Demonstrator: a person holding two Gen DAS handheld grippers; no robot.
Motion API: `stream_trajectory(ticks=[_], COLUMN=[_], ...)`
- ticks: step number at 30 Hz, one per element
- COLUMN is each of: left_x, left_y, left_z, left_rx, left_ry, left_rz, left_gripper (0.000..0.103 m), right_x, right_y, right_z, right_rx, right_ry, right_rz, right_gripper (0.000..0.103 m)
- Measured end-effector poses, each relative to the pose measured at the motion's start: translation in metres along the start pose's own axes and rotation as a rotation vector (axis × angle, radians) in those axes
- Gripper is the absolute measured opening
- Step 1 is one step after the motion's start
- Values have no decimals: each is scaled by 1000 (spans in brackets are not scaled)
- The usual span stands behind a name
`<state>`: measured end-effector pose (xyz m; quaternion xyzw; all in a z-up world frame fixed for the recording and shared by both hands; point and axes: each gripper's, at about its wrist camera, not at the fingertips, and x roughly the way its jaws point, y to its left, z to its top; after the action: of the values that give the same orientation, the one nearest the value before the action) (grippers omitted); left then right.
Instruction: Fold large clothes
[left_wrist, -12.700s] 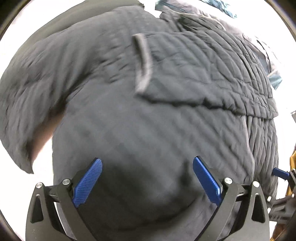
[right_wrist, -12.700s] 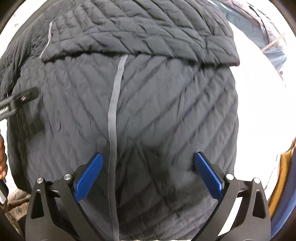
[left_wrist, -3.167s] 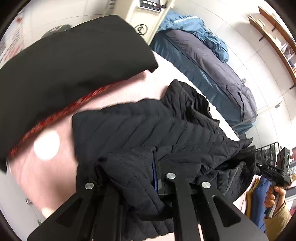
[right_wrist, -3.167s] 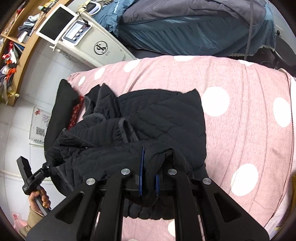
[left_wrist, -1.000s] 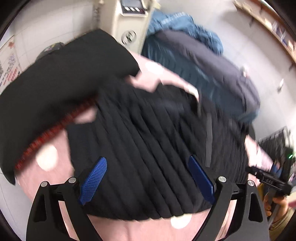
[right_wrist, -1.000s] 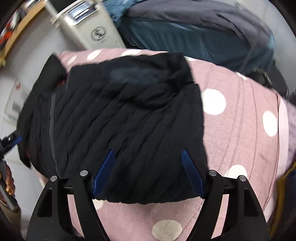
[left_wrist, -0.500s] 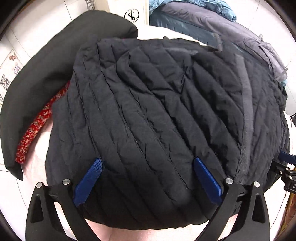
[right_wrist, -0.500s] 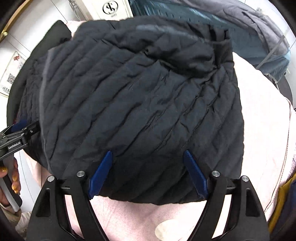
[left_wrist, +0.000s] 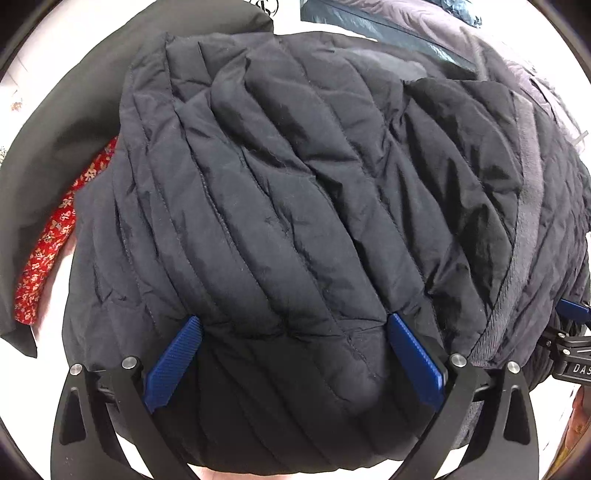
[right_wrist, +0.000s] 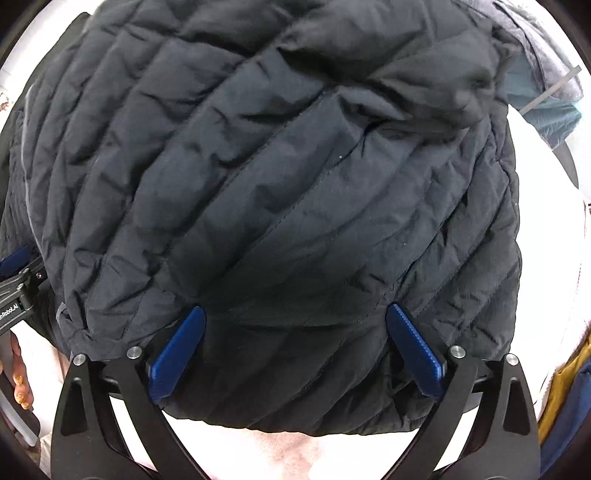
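In the left wrist view, the left hand-held gripper (left_wrist: 295, 360) is seen released, its blue pads spread over the black quilted jacket (left_wrist: 295, 206) filling the frame; a red patterned cloth (left_wrist: 48, 236) is seen at 9 o'clock.

In the right wrist view, the right hand-held gripper (right_wrist: 295, 354) is likewise released above the jacket (right_wrist: 280, 192), with pink bedding (right_wrist: 291, 448) visible at 6 o'clock.

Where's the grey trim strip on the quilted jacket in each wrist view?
Left wrist: grey trim strip runs down the right side of the black quilted jacket, ending beside the left tongs.
Right wrist: only a faint sliver at the far left edge.
Shared landmark: the jacket itself, filling both views.
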<state>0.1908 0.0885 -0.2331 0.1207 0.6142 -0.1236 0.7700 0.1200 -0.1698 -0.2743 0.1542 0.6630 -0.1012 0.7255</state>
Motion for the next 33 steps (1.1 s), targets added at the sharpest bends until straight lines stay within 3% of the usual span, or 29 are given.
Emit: stream_trajectory(ticks=[8, 21, 28, 33], left_x=[24, 10, -29, -53], left_y=[-9, 8, 34, 65], left_z=[14, -15, -51, -75], left_rx=[-10, 17, -11, -87], left_ry=[37, -11, -92, -145], left_rz=[7, -40, -119, -152], left_gripper=[99, 98, 97, 97], right_x=[8, -7, -45, -56], right_y=[2, -7, -32, -93], right_z=[3, -41, -106, -138], right_rx=[13, -9, -9, 162], right_ry=[-24, -111, -267, -294], right_rz=[-30, 33, 68, 146], right_gripper=[98, 98, 98, 98])
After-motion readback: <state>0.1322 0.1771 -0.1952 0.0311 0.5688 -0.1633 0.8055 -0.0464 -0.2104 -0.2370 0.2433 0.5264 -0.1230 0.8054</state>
